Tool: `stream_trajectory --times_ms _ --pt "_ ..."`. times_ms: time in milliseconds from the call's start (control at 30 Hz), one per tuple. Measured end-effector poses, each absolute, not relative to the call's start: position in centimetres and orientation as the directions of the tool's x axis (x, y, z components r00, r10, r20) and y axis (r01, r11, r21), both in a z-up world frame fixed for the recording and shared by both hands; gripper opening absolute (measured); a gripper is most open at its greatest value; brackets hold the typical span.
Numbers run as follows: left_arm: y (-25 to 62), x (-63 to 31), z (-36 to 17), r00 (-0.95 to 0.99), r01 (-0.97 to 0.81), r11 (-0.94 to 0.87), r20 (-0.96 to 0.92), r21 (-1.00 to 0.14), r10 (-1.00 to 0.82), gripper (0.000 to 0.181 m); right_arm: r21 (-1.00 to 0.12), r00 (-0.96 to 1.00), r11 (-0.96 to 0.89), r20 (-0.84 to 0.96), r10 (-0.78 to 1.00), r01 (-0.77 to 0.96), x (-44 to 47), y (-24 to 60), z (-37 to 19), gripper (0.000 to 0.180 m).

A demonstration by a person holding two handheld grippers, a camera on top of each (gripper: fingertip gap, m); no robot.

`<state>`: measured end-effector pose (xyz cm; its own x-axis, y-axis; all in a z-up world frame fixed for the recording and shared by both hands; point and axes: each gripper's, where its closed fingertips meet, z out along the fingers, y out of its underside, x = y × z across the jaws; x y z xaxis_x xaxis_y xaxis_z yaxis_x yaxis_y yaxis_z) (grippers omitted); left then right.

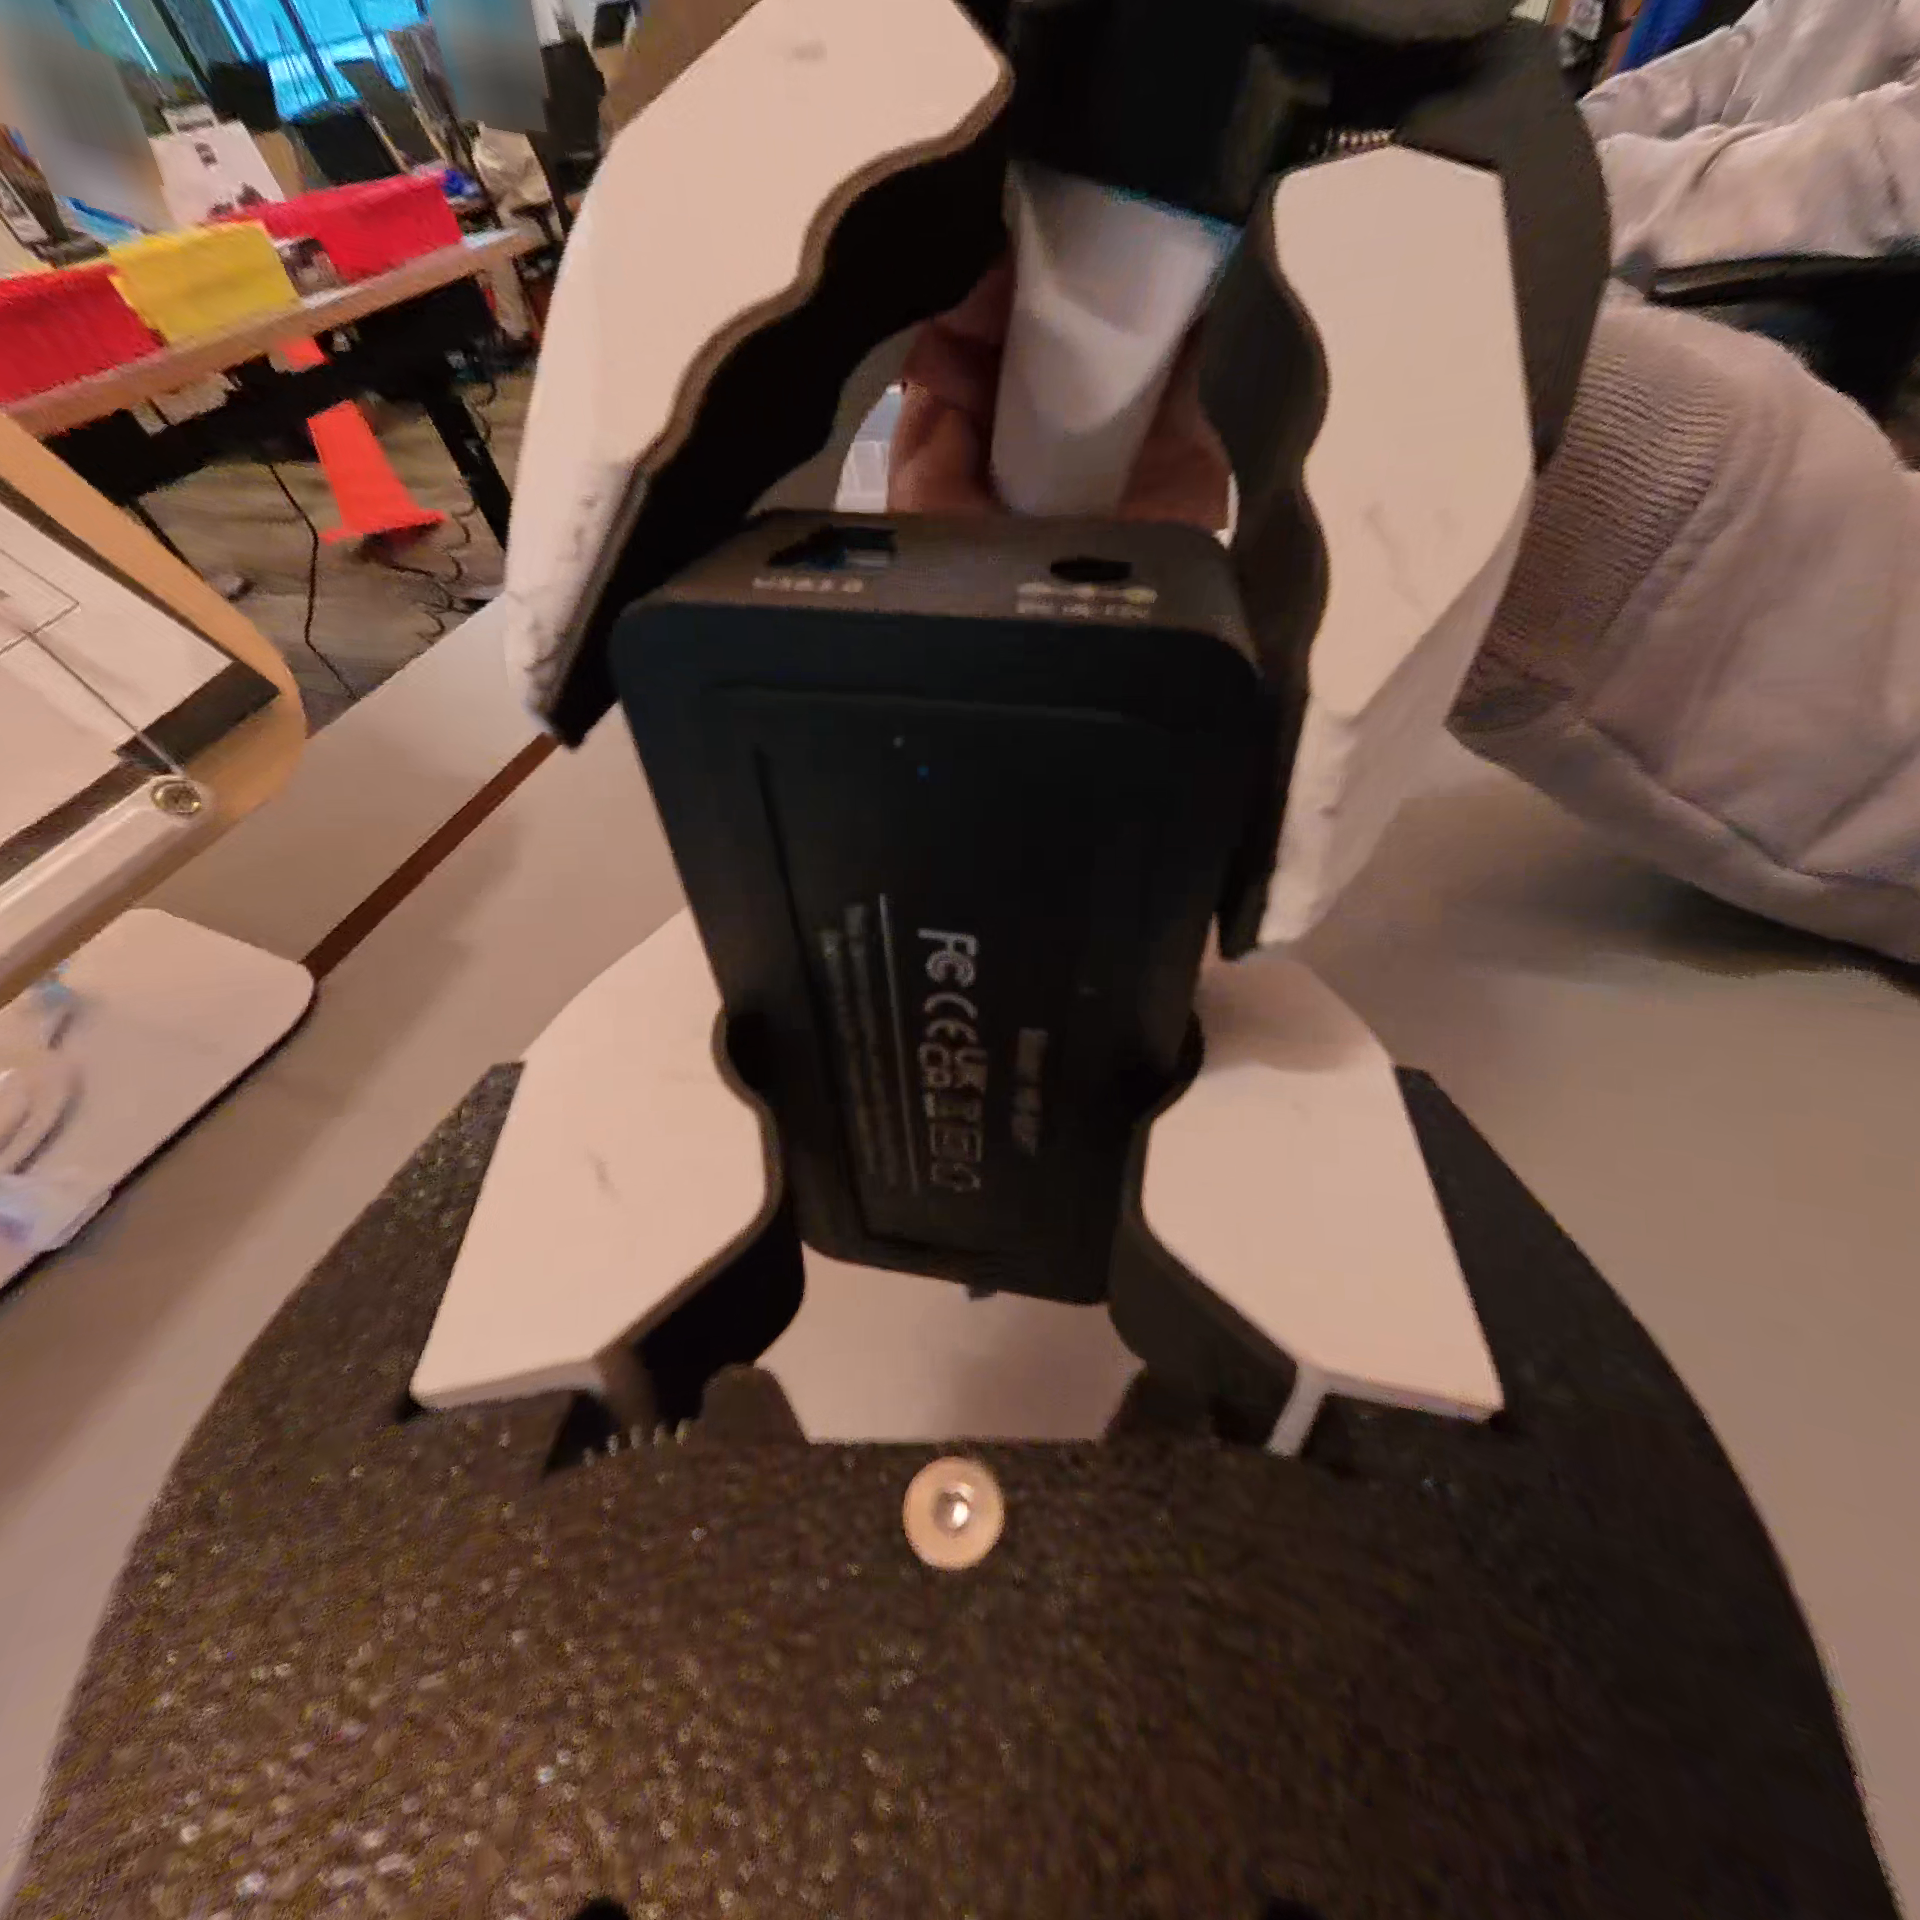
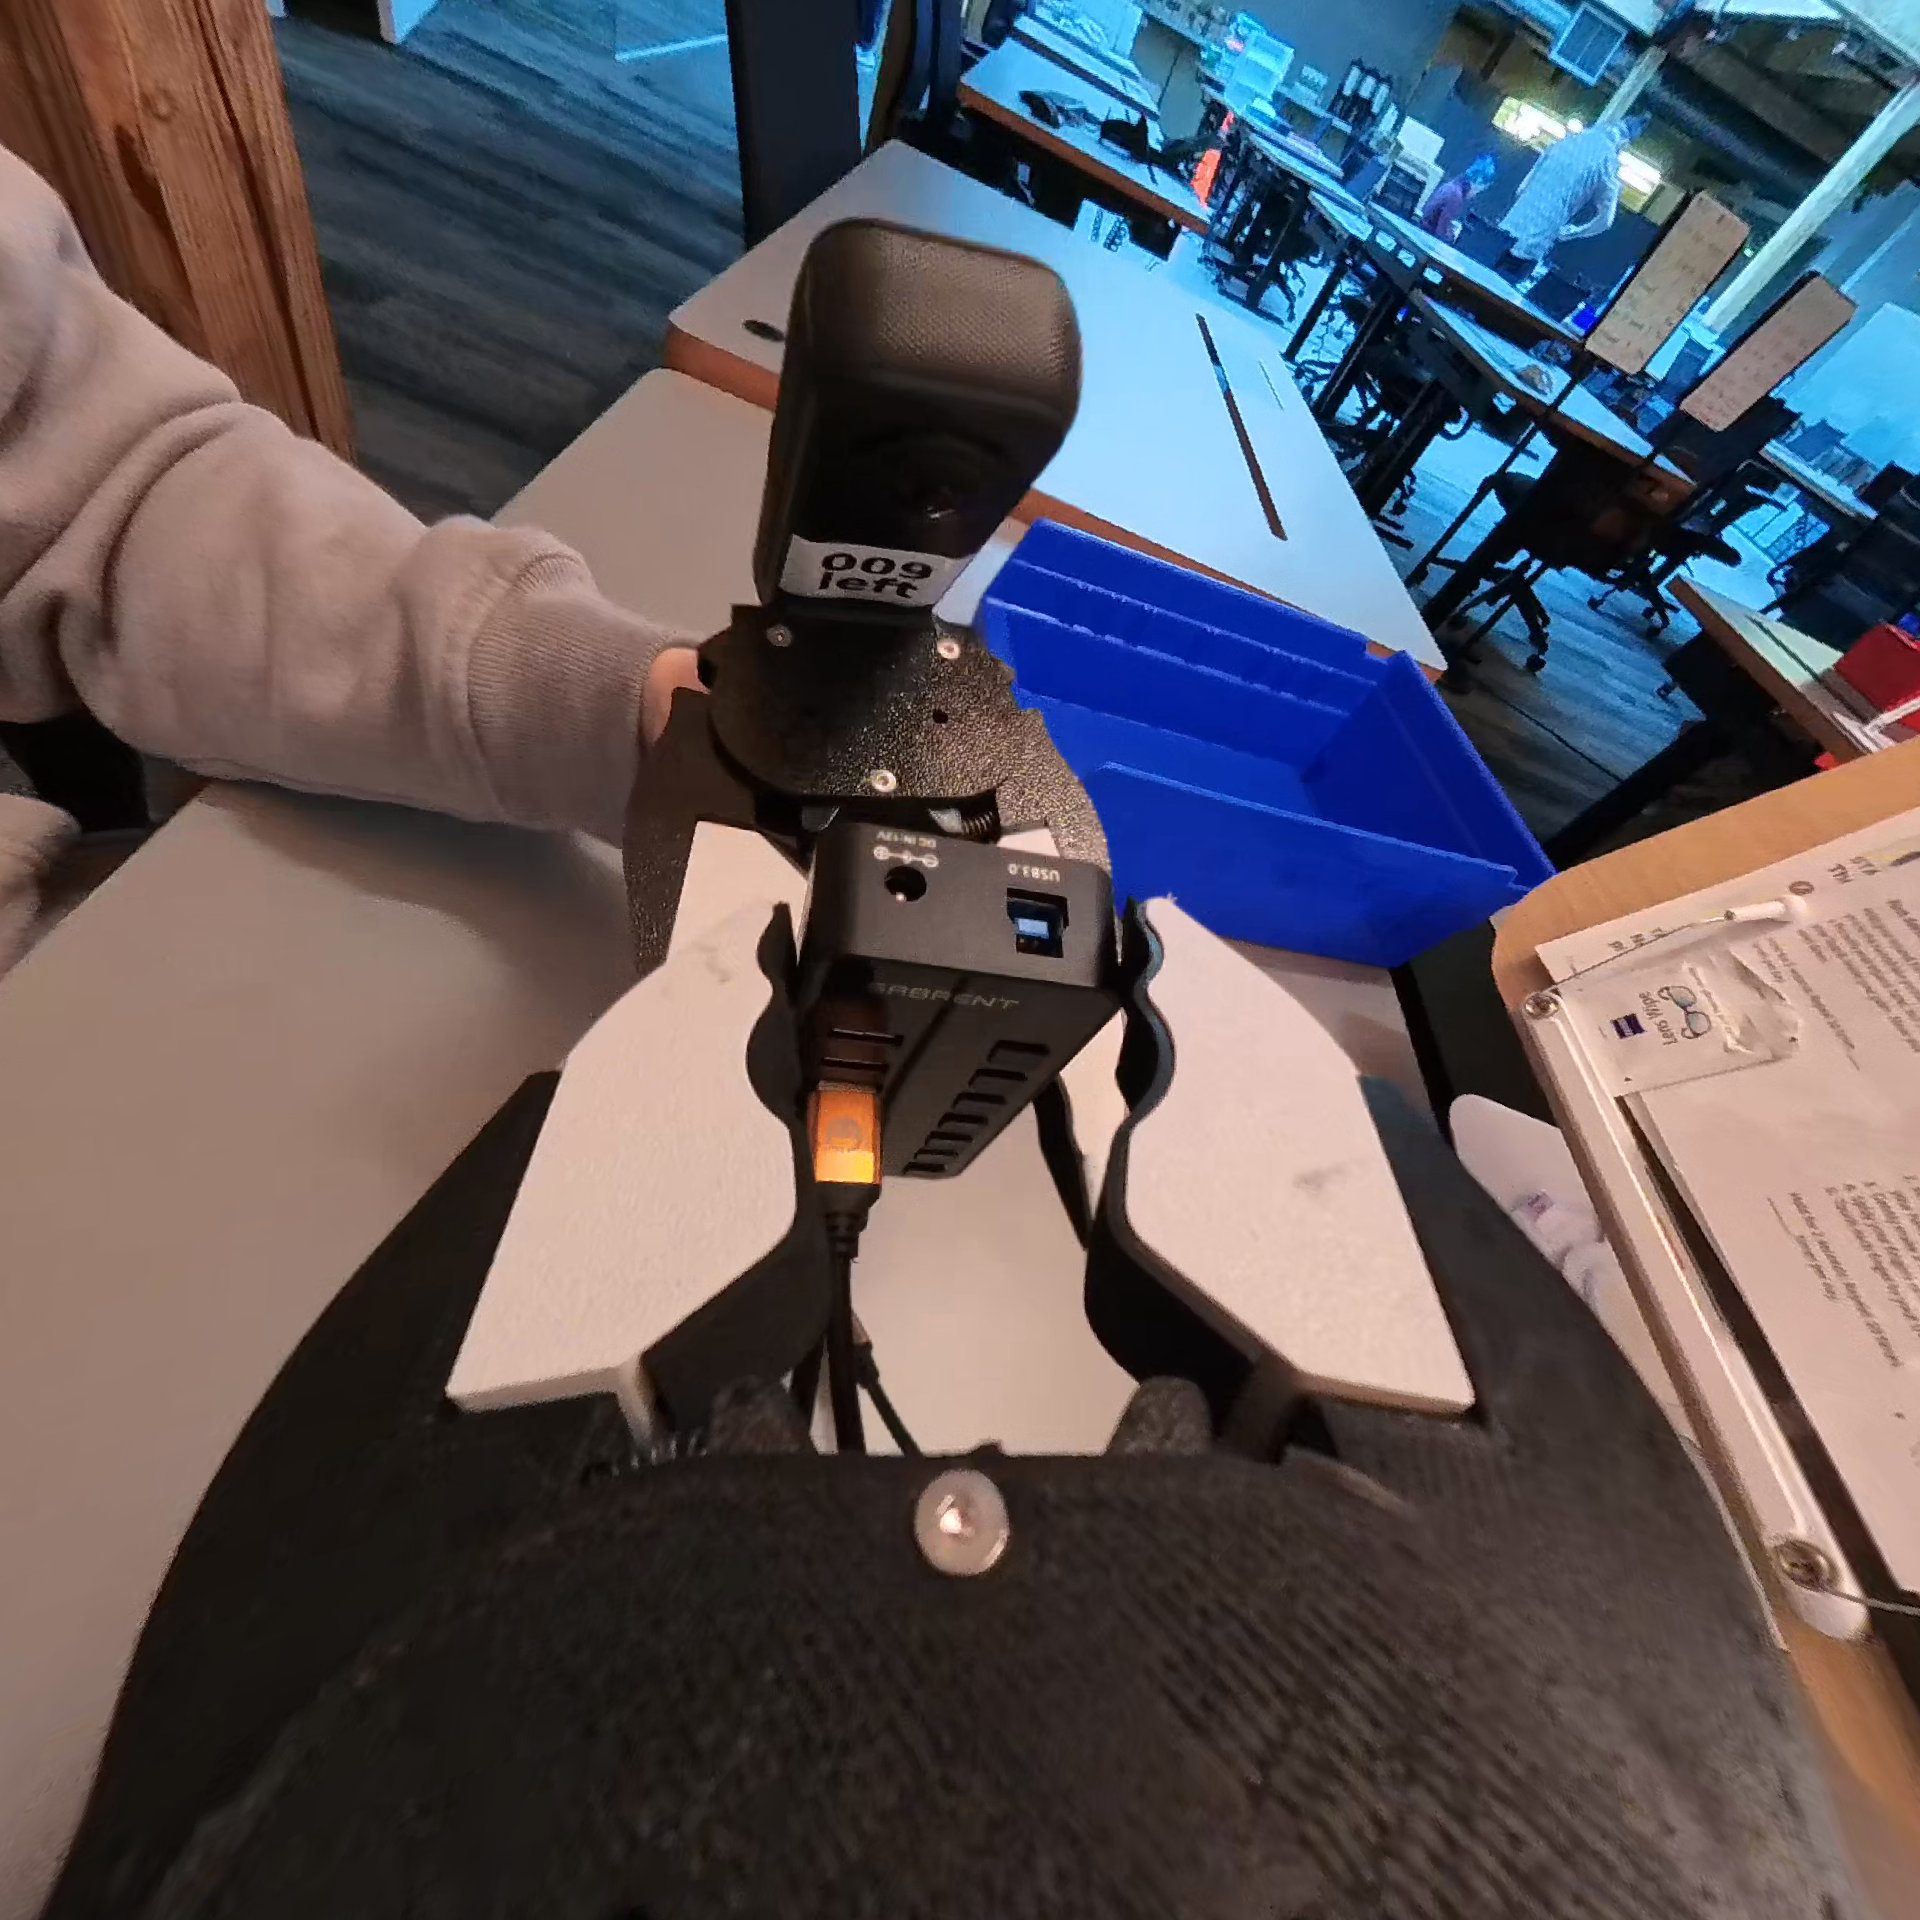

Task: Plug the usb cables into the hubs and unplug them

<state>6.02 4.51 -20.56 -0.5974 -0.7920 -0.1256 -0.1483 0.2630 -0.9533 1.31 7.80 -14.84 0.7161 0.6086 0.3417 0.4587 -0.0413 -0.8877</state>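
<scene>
Currently the black hub (image 1: 951, 935) is off the bench (image 1: 1558, 1143), pinched at both ends: the left tool (image 1: 961, 1049) clamps one end, the right tool (image 2: 951, 971) the other. Presumably this braces it, port face clear, while the orange plug (image 2: 844, 1135) sits in a side port.

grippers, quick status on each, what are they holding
Left gripper: closed on the black usb hub.
Right gripper: closed on the same hub's other end.
</scene>
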Motion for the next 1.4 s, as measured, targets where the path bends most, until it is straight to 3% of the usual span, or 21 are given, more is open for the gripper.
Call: stream_trajectory --times_ms 500,767,1100,1400 --pt "4.9 5.5 -22.9 -0.618 -0.098 0.171 -0.075 -0.98 -0.783 0.071 -0.819 0.688 -0.175 0.319 0.652 0.546 2.6 7.3 -18.8 0.06" --pt "5.4 5.4 -24.6 -0.602 -0.158 0.328 -0.172 -0.931 -0.78 0.07 -0.753 0.638 -0.177 0.379 0.671 0.633 2.0 7.4 -19.7 0.06" --pt "5.8 6.2 -25.0 -0.543 -0.142 0.301 -0.18 -0.943 -0.82 0.065 -0.767 0.699 -0.257 0.321 0.639 0.588 2.9 7.9 -20.3 0.06" --pt "4.7 5.6 -25.5 -0.62 -0.133 0.288 -0.147 -0.948 -0.771 0.064 -0.767 0.625 -0.184 0.331 0.706 0.614 1.6 7.1 -20.5 0.059"
